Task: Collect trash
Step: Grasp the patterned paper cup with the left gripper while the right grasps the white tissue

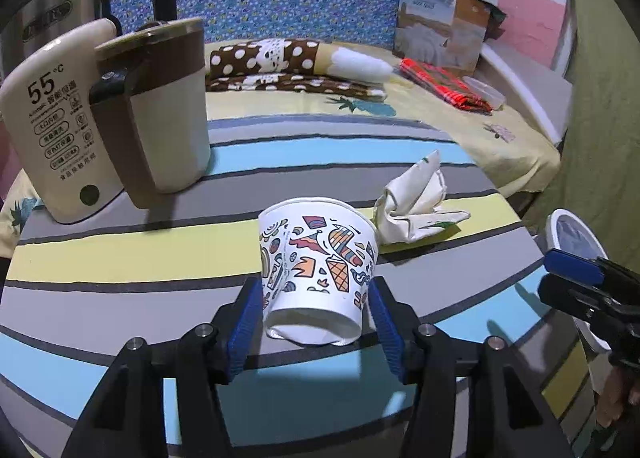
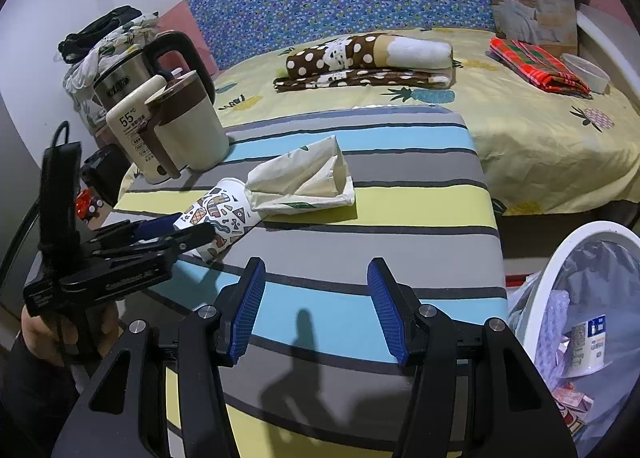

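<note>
The left tool point(image 1: 316, 294) stands wide around the printed paper cup point(image 1: 316, 258), which lies on the striped table point(image 1: 120, 258) beside a crumpled paper bag point(image 1: 416, 205). The right tool point(image 2: 316, 298) gapes empty near the cup.

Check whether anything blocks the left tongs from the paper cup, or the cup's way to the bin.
Nothing visible does. The paper cup lies on its side between the open left tongs. The crumpled bag lies behind the cup, off the route. Toward the bin, only striped cloth shows.
</note>
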{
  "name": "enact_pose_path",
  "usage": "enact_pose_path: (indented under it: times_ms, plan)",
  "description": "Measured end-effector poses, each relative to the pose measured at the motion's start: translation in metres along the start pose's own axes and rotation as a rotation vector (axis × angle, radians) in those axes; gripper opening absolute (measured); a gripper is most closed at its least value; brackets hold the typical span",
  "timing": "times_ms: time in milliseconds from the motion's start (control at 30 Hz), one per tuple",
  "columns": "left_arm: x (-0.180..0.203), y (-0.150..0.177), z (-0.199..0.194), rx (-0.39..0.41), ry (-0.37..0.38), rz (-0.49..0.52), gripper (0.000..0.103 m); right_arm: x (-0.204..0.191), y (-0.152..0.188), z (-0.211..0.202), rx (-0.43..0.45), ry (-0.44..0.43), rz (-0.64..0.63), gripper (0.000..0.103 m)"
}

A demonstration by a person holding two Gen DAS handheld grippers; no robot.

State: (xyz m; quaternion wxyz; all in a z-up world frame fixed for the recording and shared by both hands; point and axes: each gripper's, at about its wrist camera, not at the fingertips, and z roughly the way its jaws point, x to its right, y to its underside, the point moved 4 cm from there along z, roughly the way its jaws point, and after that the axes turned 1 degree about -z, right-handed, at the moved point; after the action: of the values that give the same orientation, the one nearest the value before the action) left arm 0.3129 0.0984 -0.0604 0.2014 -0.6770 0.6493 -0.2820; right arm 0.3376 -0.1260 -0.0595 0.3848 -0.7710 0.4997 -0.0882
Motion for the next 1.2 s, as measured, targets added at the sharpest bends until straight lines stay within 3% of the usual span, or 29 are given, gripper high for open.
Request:
enact_pose_path:
  times_ms: [233, 467, 767, 1100, 1200]
  plan:
    - [0.003, 0.007, 0.006, 0.006, -0.053, -0.012, 0.057, 0.001, -0.001, 0.003, -0.004, -0.007, 0.006, 0.055]
    - [0.001, 0.017, -0.021, 0.073, -0.083, -0.047, 0.055, 0.005, -0.009, 0.012, -0.002, -0.029, 0.041, 0.055]
    - [-0.016, 0.024, -0.055, 0.141, -0.060, -0.129, 0.055, 0.010, -0.027, 0.041, -0.023, -0.051, 0.130, 0.049]
    - [-0.020, 0.030, -0.062, 0.162, -0.048, -0.142, 0.055, 0.028, -0.030, 0.071, -0.072, -0.112, 0.348, 0.048]
    - [-0.020, 0.031, -0.061, 0.160, -0.044, -0.145, 0.055, 0.029, -0.030, 0.077, -0.086, -0.114, 0.375, 0.037]
